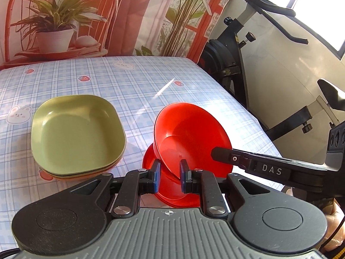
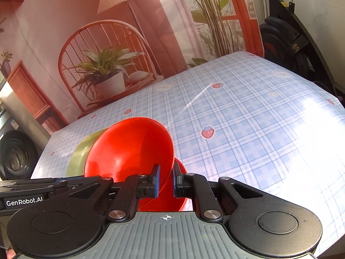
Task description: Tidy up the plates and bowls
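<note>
A glossy red round plastic bowl [image 1: 189, 133] is being held tilted above the tabletop [image 1: 129, 82], which is wearing a pale blue checked cloth printed with strawberries and little bears. The left tool [image 1: 170, 177] is pinching the near rim of this red bowl, its blue-padded jaws standing close together with the thin wall caught between them. The right tool [image 2: 166, 181] is gripping the same bowl [image 2: 131, 149] at another point on its rim, its jaws likewise nearly together and clamped on the red wall; in the left wrist view its black arm, marked with white letters, is reaching in from the right edge to the bowl's rim.

Directly under the tilted bowl, a second red plastic bowl [image 1: 172, 194] is sitting on the cloth near the front edge of the tabletop, mostly covered by the lifted one; whether the two are touching cannot be told. The tilted bowl's open side is facing up and toward the cameras.

To the left of the red bowls, well apart from them, a stack of square plastic plates with rounded corners [image 1: 77, 133] is resting flat on the cloth, with a light green plate on top and yellowish and orange edges showing beneath it. In the right wrist view only a green sliver of that stack is showing behind the red bowl.

Behind the tabletop a printed backdrop showing a chair and potted plants [image 1: 64, 17] is hanging, and a black exercise bike [image 1: 248, 43] is standing to the right.
</note>
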`<state>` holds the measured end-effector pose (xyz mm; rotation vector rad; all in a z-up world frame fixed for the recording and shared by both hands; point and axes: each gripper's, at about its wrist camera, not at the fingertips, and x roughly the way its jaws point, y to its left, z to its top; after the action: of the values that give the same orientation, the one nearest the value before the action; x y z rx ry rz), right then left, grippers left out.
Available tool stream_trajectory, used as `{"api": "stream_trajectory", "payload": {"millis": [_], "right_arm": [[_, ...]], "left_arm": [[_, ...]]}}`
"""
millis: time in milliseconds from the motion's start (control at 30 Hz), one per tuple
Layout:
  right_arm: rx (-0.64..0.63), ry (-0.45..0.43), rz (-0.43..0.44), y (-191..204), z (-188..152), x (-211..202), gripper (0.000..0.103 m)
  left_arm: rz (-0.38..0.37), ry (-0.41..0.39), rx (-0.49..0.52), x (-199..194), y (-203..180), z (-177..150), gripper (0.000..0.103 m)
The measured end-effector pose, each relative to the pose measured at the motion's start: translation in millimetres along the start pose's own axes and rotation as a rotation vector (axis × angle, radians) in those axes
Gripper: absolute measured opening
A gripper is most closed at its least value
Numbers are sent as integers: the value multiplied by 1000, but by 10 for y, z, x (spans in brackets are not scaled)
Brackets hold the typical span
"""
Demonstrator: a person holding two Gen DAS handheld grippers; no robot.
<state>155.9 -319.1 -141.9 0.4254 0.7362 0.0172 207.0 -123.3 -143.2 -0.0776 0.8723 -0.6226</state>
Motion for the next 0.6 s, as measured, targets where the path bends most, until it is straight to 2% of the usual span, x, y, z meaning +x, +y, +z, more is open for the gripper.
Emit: {"api": "stream_trajectory", "payload": {"millis": [400,600], "right_arm": [[1,33,-14,-45,-123,78,12],[0,43,-17,-52,-150,105,12]], "left_arm": [[3,51,-13,125,53,-96,19],[6,51,-19,131,75,-111,19]]}}
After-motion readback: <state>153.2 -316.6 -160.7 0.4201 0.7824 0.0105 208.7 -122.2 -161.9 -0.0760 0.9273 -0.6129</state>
